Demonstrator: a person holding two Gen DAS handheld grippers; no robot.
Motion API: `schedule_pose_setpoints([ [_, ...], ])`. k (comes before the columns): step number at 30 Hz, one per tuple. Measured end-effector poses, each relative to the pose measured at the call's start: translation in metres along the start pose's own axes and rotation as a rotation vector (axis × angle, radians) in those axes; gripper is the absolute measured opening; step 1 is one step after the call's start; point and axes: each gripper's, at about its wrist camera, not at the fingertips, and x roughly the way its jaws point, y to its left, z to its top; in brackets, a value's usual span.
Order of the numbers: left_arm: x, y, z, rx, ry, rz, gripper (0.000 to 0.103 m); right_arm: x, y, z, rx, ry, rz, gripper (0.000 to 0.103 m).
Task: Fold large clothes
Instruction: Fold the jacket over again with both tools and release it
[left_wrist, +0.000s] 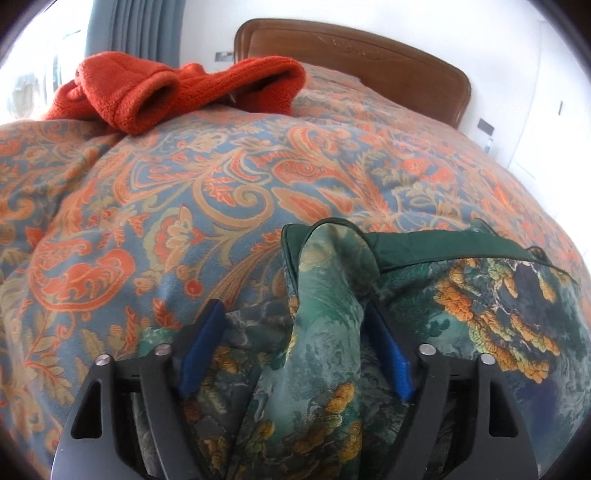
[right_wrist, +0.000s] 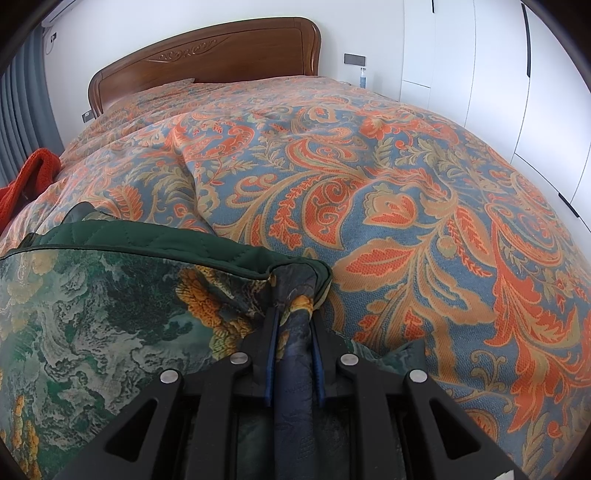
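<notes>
A green quilted garment with a printed landscape and orange flowers lies on the near part of the bed, its dark green lining showing along the far edge. My left gripper stands open around a raised fold of this garment. The left blue pad is clear of the cloth, and the fold leans toward the right pad. In the right wrist view my right gripper is shut on a bunched corner of the same green garment.
An orange knit sweater lies crumpled at the far left of the bed, also seen as the sweater. The paisley bedspread covers the bed up to a wooden headboard. White wardrobe doors stand on the right.
</notes>
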Motion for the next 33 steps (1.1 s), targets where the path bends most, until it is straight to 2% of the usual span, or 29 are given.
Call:
schedule_pose_setpoints([
  [7,0.000,-0.003,0.001,0.009,0.010,0.036,0.087,-0.003,-0.003,0.000,0.015,-0.009,0.013,0.019],
  [10,0.001,-0.003,0.005,0.003,0.042,0.059,0.093,-0.005,-0.007,0.001,0.039,-0.003,0.032,0.021],
  [12,0.001,0.002,0.011,-0.007,0.088,0.049,0.095,-0.006,-0.012,0.004,0.062,0.017,0.053,0.024],
  [15,-0.008,0.015,0.026,-0.050,0.163,-0.012,0.095,-0.014,-0.021,0.015,0.106,0.057,0.071,0.039],
  [17,-0.024,0.028,0.035,-0.098,0.157,-0.065,0.095,-0.032,-0.031,0.022,0.138,0.037,0.076,0.070],
  [19,-0.047,0.047,0.041,-0.165,0.100,-0.098,0.099,-0.052,-0.040,0.026,0.162,-0.006,0.097,0.076],
  [20,-0.061,0.057,0.041,-0.195,0.064,-0.094,0.100,-0.068,-0.048,0.028,0.175,-0.040,0.086,0.076],
  [22,-0.077,0.066,0.039,-0.203,0.040,-0.073,0.100,-0.090,-0.057,0.028,0.187,-0.076,0.051,0.076],
  [25,-0.101,0.063,0.026,-0.139,0.013,-0.079,0.100,-0.120,-0.065,0.021,0.177,-0.095,0.063,0.076],
  [28,-0.119,0.039,0.001,0.034,-0.020,-0.059,0.101,-0.149,-0.051,0.004,0.104,-0.107,0.118,0.076],
  [30,-0.111,0.025,-0.016,0.138,0.017,0.008,0.102,-0.164,-0.034,-0.013,0.051,-0.115,0.173,0.076],
  [32,-0.092,0.029,-0.024,0.148,0.080,0.082,0.103,-0.168,-0.020,-0.028,0.002,-0.098,0.208,0.077],
  [33,-0.080,0.038,-0.029,0.111,0.119,0.101,0.103,-0.165,-0.011,-0.039,-0.028,-0.071,0.210,0.077],
])
